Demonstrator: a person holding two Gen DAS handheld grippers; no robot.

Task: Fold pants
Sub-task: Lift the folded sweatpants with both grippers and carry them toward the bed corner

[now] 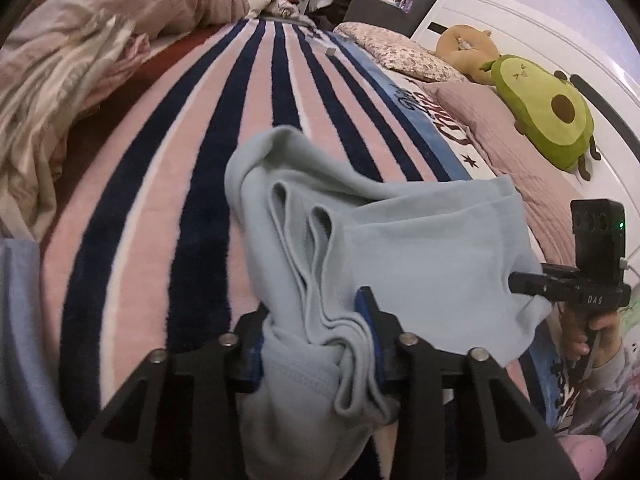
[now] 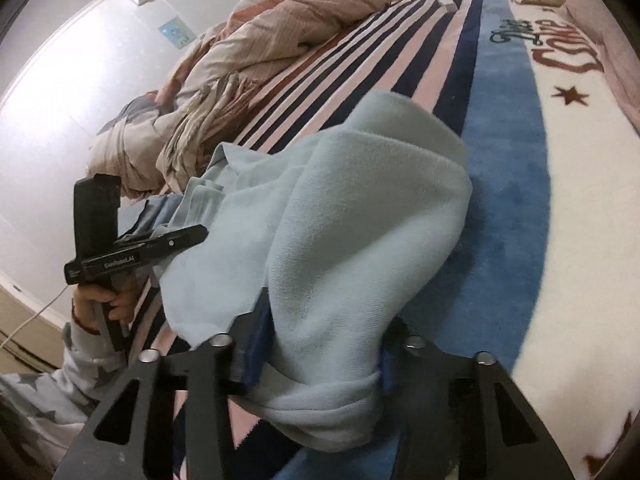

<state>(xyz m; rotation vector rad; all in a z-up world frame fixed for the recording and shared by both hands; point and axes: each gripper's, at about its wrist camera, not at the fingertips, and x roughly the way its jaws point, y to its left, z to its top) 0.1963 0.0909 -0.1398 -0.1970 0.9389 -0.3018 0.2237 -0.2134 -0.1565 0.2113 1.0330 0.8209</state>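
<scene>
Light blue fleece pants lie bunched in folds on a pink and navy striped blanket spread over a bed. My left gripper is shut on a thick gather of the pants' edge, with several layers squeezed between its blue pads. In the right wrist view the same pants drape over my right gripper, which is shut on a rolled bundle of the fabric. Each view also shows the other gripper at the far side of the cloth: the right gripper and the left gripper, each held by a hand.
A crumpled beige duvet is heaped along the bed's left side. An avocado plush, a tan plush and pillows lie by the white headboard. Another blue cloth shows at the left edge. A starred sleeve is near.
</scene>
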